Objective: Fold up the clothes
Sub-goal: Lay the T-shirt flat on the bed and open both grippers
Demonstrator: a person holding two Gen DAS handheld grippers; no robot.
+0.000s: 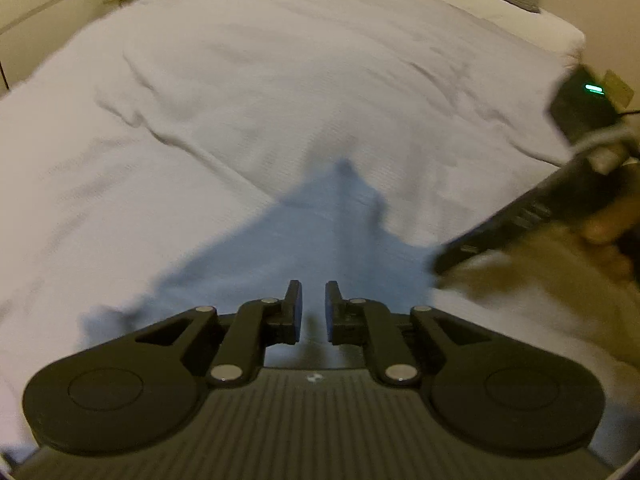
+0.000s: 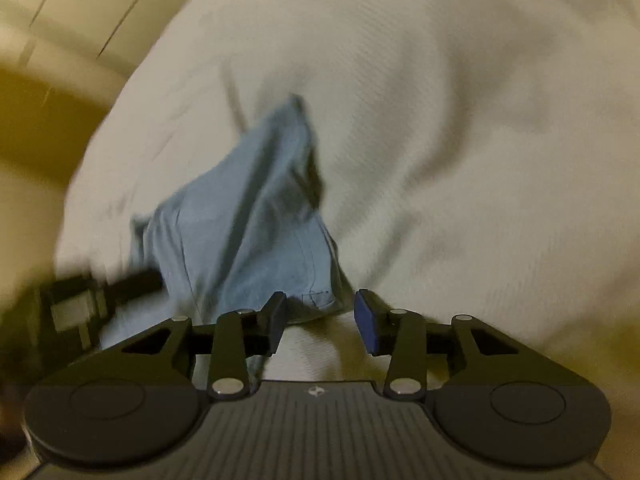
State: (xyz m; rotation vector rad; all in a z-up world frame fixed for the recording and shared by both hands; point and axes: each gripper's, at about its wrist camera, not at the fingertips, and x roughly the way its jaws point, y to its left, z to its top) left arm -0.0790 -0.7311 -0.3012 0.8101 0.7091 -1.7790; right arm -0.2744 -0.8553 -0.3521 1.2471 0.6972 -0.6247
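Both grippers unclenched: the left gripper point(image 1: 313, 312) and right gripper point(image 2: 320, 322) hover over a blue garment point(image 2: 256, 216) lying rumpled on the white bed point(image 1: 280, 80). No neat fold shows; most folding appears left.

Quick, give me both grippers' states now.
Left gripper: open, narrow gap, holding nothing, above the blue garment.
Right gripper: open wide, empty, at the garment's edge.

The right tongs point(image 2: 320, 320) are standing spread apart, gripping nothing, just above the near corner of a blue garment point(image 2: 256, 216) that is lying bunched on the white bed point(image 2: 460, 140).
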